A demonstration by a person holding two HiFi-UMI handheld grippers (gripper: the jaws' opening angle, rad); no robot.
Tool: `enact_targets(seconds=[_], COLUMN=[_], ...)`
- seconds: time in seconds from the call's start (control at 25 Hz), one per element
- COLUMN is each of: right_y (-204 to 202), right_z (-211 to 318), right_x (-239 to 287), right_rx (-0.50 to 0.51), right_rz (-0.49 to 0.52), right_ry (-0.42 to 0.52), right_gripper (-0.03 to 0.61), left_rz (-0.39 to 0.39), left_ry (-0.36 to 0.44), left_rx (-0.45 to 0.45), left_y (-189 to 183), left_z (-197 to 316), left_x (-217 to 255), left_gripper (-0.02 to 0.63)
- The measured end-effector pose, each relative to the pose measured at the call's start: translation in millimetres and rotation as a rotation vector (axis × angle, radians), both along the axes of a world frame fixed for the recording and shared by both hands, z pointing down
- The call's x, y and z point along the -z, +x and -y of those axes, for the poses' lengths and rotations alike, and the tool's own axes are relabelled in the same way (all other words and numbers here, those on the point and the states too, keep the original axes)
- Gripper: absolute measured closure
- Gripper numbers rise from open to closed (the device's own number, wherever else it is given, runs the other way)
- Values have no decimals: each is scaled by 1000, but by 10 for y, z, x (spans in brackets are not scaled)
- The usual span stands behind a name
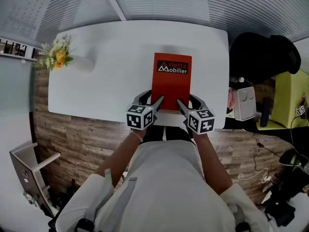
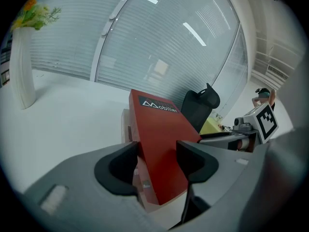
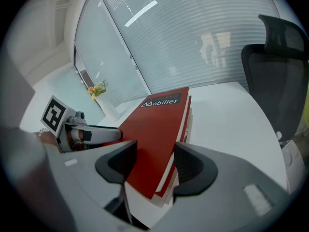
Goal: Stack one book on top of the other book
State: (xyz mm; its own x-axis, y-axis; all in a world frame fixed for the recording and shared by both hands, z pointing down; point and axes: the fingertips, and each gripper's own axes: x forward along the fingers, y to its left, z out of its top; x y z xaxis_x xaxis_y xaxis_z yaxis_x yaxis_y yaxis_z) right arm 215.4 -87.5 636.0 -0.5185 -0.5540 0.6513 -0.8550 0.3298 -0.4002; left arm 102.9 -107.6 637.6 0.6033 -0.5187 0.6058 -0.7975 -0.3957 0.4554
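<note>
A red book (image 1: 171,83) titled "Mobilier" lies lengthwise over the near middle of the white table (image 1: 106,71). My left gripper (image 1: 152,99) is shut on its near left corner and my right gripper (image 1: 189,101) is shut on its near right corner. In the left gripper view the red cover (image 2: 161,139) runs between the jaws, with a pale block of pages under it. In the right gripper view the red book (image 3: 154,129) shows white pages and a second red-edged layer beneath. I cannot tell whether that layer is a separate book.
A white vase of yellow flowers (image 1: 58,54) stands at the table's far left corner. A black office chair (image 1: 260,52) sits off the table's right edge, with a white device (image 1: 246,103) and cables on the floor near it.
</note>
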Motion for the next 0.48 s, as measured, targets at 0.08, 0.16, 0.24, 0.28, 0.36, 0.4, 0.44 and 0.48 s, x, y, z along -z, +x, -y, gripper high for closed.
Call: enact_targets(seconds=[0.08,0.16,0.24,0.28,0.36,0.4,0.44,0.48], right_y=[5,5,5,5,10,12,12,10], right_z=[-2,0,10,15,18,20,24,28], right_x=[-55,-107,-150,-168,-204,-224,-245,-266], right_rx=[1,2,3,3,5,5,6,6], right_rz=[-2,-3,-4,-5,-6,-6,-6,-5], right_ry=[-9,-18,-24,-27,-34,-37,-40,-43], right_gripper=[336,337,336,337,337,337,337,337], left_rz=[3,4,7,8,11,12,14,16], left_ry=[-6,-13,-18,-20,-26,-29,-30,-32], left_rx=[-1,-2,-2,-2,-3,-3,-3,-2], left_y=[5,7,7,7,11,14,15,13], left_z=[-2,1,10,14,17,19,22,26], left_x=[-54,-107,-152,-171,-208,-227,-247,-266], left_gripper=[351,351,351,351,351,351,351,351])
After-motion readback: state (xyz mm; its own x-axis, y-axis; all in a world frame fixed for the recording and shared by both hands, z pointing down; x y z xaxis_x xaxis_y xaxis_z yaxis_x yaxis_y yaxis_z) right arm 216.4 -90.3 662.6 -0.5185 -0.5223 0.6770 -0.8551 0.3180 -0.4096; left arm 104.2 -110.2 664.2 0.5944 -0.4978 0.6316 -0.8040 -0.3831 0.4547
